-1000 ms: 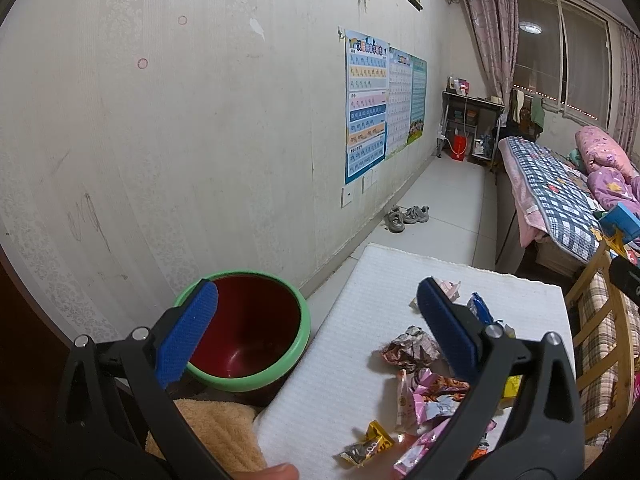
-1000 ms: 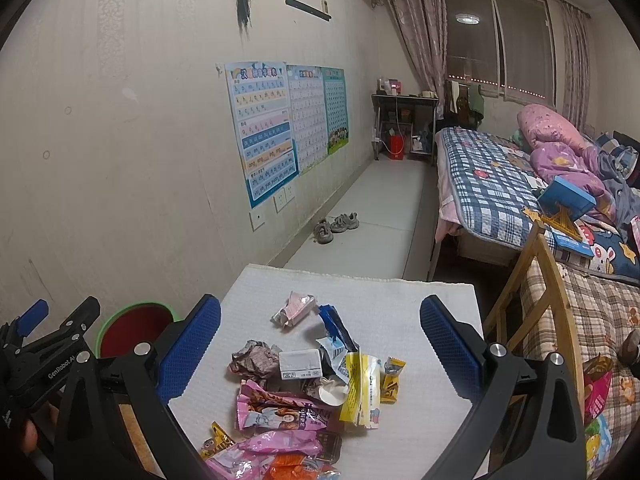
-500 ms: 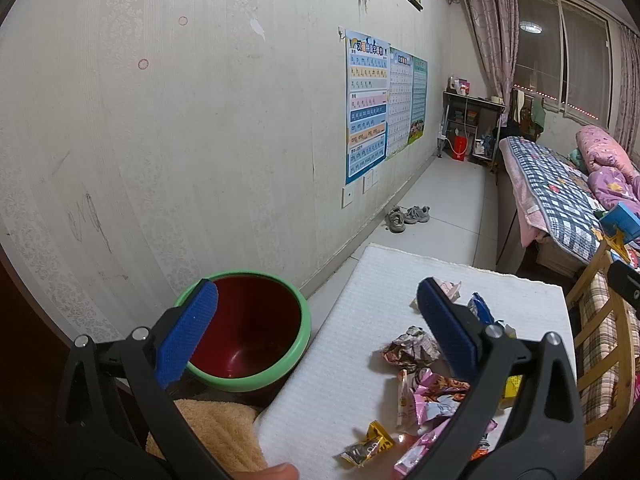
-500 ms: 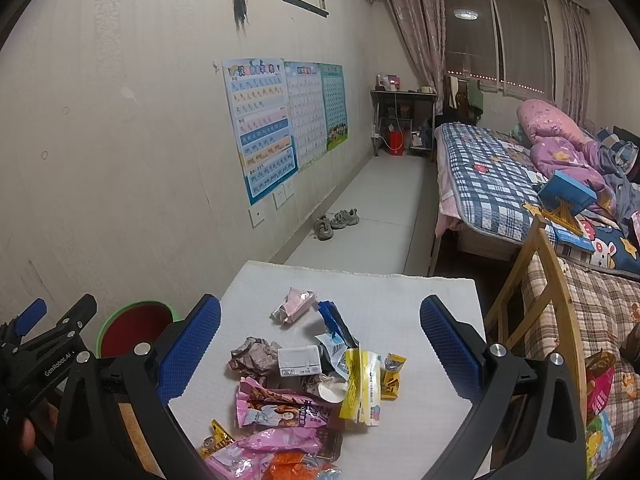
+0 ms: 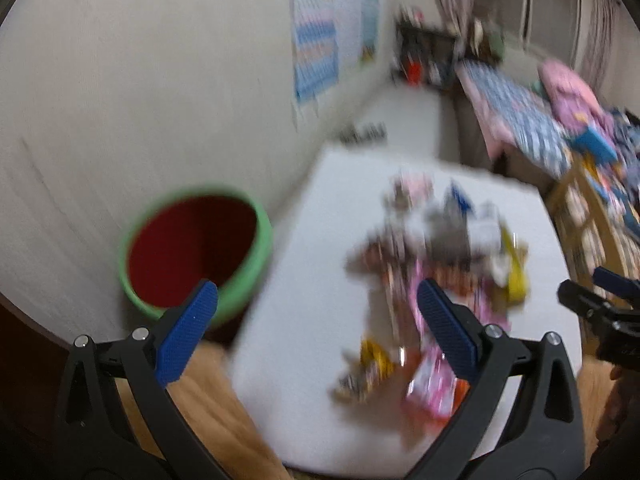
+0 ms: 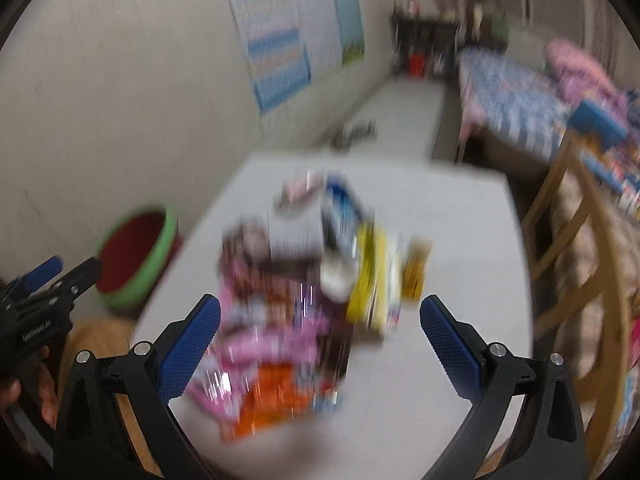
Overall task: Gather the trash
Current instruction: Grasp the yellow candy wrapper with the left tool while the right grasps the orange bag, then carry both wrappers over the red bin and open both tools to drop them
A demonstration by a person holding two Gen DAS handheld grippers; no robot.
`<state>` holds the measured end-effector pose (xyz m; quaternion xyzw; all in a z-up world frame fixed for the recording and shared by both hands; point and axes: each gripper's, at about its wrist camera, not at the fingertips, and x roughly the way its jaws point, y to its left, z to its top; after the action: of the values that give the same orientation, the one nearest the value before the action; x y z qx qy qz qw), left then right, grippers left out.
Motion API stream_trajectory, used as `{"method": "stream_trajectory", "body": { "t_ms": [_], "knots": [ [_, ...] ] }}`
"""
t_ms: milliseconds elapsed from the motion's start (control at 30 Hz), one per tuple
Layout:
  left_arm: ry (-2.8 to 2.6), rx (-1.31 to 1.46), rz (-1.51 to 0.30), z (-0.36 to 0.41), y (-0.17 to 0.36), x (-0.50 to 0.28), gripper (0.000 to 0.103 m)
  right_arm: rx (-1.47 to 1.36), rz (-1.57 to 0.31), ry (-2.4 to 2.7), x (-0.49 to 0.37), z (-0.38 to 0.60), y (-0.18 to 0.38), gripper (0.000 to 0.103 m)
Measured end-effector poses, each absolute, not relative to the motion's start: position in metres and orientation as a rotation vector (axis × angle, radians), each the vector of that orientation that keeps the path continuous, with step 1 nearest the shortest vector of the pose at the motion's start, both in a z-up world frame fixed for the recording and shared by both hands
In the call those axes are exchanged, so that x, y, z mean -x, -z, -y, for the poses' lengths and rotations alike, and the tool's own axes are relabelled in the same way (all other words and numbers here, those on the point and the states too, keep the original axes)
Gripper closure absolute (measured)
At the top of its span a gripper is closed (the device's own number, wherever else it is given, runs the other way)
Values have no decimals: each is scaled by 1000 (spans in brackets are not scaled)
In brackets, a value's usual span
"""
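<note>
Both views are blurred by motion. A heap of snack wrappers (image 5: 436, 272) in pink, yellow, orange and blue lies on a white table (image 5: 316, 264); it also shows in the right wrist view (image 6: 304, 292). A green-rimmed red bin (image 5: 192, 252) stands left of the table, also in the right wrist view (image 6: 136, 256). My left gripper (image 5: 318, 336) is open and empty above the table's near left part. My right gripper (image 6: 320, 340) is open and empty above the near wrappers.
A pale wall with posters (image 6: 276, 52) runs along the left. A wooden chair frame (image 6: 580, 248) and a bed (image 6: 516, 84) stand to the right. A tan cloth (image 5: 208, 404) lies at the table's near left corner. Shoes (image 6: 356, 132) sit on the floor beyond.
Both grippers have moved forward and tilted down over the table, so the wrappers sit closer and lower in view. Both stay open and empty.
</note>
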<state>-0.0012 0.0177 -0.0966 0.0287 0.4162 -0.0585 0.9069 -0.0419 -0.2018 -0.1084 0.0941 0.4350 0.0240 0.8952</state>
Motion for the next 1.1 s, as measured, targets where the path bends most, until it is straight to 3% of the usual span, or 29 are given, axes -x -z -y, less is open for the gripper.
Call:
{"method": "stream_trajectory", "body": {
  "t_ms": [167,333,400,567,633,700,767,800,833,867,900,1100],
  "knots": [
    [155,-58,-1027,-17,158,-2,9,-307,-1048,-110,57,203,162,8],
    [216,-62,-1172,-4,203,-19,25,-382,-1119,-140,65,202,188,23],
    [245,-62,-1212,2,216,-22,27,-414,-1142,-157,64,203,195,30],
    [278,-52,-1260,13,230,-24,29,-503,-1185,-180,59,202,208,29],
    [277,-71,-1257,18,234,-19,37,-523,-1201,-167,55,200,214,23],
    [263,-83,-1250,18,234,-17,48,-540,-1216,-147,51,201,220,23],
    [243,-56,-1247,11,233,-14,66,-575,-1255,-119,47,203,230,23],
    [236,-41,-1247,8,233,-14,68,-602,-1266,-116,47,204,235,23],
    [240,-24,-1249,6,233,-13,68,-624,-1258,-112,47,207,235,26],
    [241,-16,-1248,5,233,-10,71,-629,-1245,-123,47,207,233,38],
    [240,-17,-1248,4,232,-9,72,-638,-1244,-141,47,208,233,44],
    [230,10,-1215,-11,216,-7,77,-628,-1173,-123,54,219,207,50]
  ]
}}
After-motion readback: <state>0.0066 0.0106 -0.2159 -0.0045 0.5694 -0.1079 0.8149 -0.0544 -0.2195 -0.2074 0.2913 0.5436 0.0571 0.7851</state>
